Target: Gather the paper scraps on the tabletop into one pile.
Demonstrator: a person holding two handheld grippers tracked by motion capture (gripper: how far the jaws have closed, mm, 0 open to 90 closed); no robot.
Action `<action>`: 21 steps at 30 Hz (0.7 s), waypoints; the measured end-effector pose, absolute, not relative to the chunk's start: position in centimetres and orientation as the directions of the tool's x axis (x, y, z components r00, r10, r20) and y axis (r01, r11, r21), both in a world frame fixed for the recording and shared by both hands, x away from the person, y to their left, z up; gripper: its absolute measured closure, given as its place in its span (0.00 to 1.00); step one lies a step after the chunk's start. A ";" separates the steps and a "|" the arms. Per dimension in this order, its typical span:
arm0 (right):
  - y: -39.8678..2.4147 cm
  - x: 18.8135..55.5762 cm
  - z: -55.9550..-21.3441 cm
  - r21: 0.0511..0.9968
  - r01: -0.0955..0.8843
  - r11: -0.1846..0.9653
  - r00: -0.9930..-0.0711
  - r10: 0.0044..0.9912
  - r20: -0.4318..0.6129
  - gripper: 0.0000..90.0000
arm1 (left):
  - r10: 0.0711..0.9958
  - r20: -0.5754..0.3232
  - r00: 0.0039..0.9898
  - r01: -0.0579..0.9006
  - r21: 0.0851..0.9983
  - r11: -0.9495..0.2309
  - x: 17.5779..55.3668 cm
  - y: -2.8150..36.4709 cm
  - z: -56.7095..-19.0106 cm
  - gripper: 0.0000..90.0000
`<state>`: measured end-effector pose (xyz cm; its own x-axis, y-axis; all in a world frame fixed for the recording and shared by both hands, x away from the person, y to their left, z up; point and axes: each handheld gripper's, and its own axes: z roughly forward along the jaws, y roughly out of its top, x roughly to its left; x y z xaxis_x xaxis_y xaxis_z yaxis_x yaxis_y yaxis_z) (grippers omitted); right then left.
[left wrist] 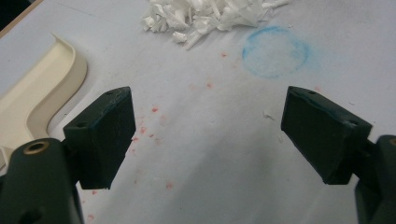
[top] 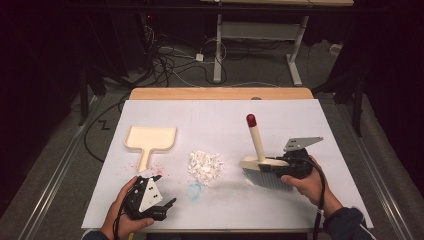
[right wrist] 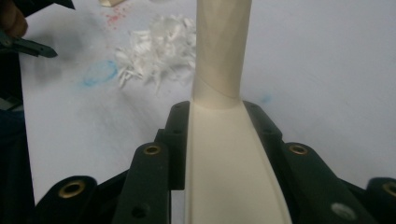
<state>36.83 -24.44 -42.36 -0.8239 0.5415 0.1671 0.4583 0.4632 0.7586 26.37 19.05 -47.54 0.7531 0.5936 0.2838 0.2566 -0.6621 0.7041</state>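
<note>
Right hand-held gripper [top: 280,169]: jaws closed on the cream head of the brush [top: 260,165], one black jaw pressing each side of it in the right gripper view.
Brush: bristles down on the desk [top: 220,115], right of centre; handle rising up and tilted slightly left, ending in a red tip.
Left hand-held gripper [top: 167,204]: jaws spread wide with nothing between them, held low over the near left part of the desk.
Dustpan [top: 150,140]: cream, lying flat at the left, handle pointing toward the person, just beyond the left hand-held gripper.
Paper shreds [top: 205,166]: white pile at the middle, between dustpan and brush, apart from both.
Blue ring mark [left wrist: 275,50]: drawn on the desk surface, just near of the shreds.
Red specks [left wrist: 154,110]: scattered on the surface beside the dustpan handle.
</note>
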 end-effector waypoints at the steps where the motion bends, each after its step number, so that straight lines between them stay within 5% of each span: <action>1: -23.8 36.9 -42.4 0.766 0.451 0.459 -0.827 0.537 0.166 0.76 | 0.594 0.281 0.754 0.258 0.705 -0.661 26.4 19.0 -47.6 0.19; 10: -19.8 37.1 -42.0 0.840 0.400 0.365 -0.842 0.508 0.180 0.76 | 0.591 0.281 0.757 0.255 0.705 -0.662 26.5 19.2 -47.6 0.19; 21: -23.4 35.8 -40.0 0.875 0.363 0.319 -0.830 0.537 0.148 0.76 | 0.585 0.282 0.760 0.249 0.705 -0.664 26.6 18.8 -47.5 0.19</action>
<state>35.78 -23.43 -40.01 -0.8304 0.5372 0.1479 0.3626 0.3195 0.8755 26.59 18.83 -47.55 0.7603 0.5851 0.2821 0.2495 -0.6640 0.7049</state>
